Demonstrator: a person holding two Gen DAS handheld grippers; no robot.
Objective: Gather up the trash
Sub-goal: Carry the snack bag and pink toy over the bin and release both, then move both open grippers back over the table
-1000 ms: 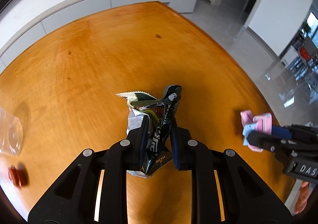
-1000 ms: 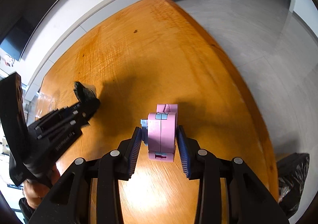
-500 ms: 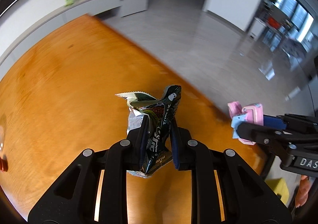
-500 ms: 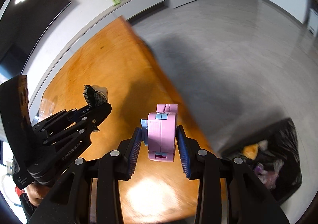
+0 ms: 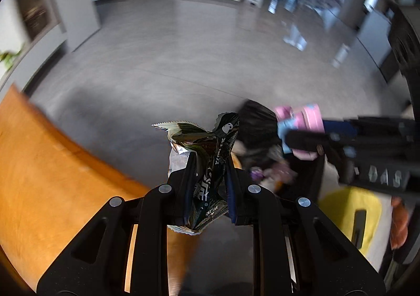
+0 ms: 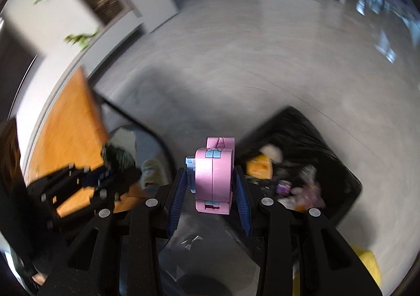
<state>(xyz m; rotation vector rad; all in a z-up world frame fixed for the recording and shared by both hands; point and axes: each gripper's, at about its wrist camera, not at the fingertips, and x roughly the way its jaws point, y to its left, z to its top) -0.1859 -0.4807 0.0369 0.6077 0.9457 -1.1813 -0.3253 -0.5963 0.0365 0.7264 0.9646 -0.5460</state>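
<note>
Wrapper (image 5: 210, 164), dark and crumpled, sits clamped in our left gripper (image 5: 208, 185), at the wooden table's (image 5: 52, 178) edge. Our right gripper (image 6: 212, 188) grips a pink box (image 6: 214, 180) over grey floor (image 6: 236, 59). A black trash bag (image 6: 328, 154) lies open just right, holding litter.

We see a crumpled dark green snack wrapper (image 5: 210, 162), silver inside, upright and pinched between jaws past the worktop's edge. A pink-and-blue block (image 6: 214, 180) stands clamped above a black trash bag (image 6: 309, 138) lying open on the grey floor, litter inside.
</note>
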